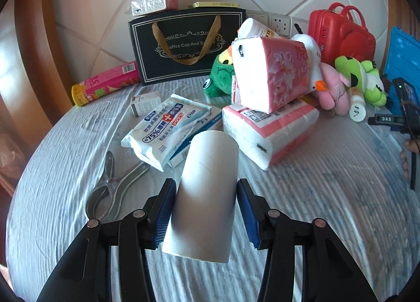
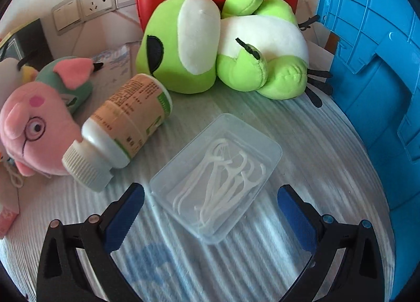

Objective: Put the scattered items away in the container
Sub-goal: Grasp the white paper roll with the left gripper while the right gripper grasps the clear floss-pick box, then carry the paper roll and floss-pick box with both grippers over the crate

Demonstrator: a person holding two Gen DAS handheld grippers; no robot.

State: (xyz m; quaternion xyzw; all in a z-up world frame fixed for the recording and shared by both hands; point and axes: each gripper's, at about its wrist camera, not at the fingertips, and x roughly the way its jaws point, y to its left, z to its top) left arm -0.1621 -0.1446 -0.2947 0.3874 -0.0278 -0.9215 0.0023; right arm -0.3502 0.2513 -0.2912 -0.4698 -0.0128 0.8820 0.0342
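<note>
A white cardboard tube (image 1: 203, 197) sat between the left gripper (image 1: 206, 210)'s fingers, raised above the striped tablecloth (image 1: 65, 170). Beyond its far end lay a white wet-wipe packet (image 1: 165, 131), overlapping a flat box; left of the tube lay metal pliers (image 1: 110, 186). Right of the packet, one pink tissue pack (image 1: 273, 73) leaned on another (image 1: 270, 134). A black gift bag (image 1: 189, 44) stood behind them.

A clear plastic box of floss picks (image 2: 218, 178) lay between the right gripper (image 2: 210, 212)'s spread fingers. A white-capped bottle (image 2: 123, 128) lay to its left, a lime-green plush frog (image 2: 220, 47) behind it, and a blue plastic basket (image 2: 372, 65) to its right.
</note>
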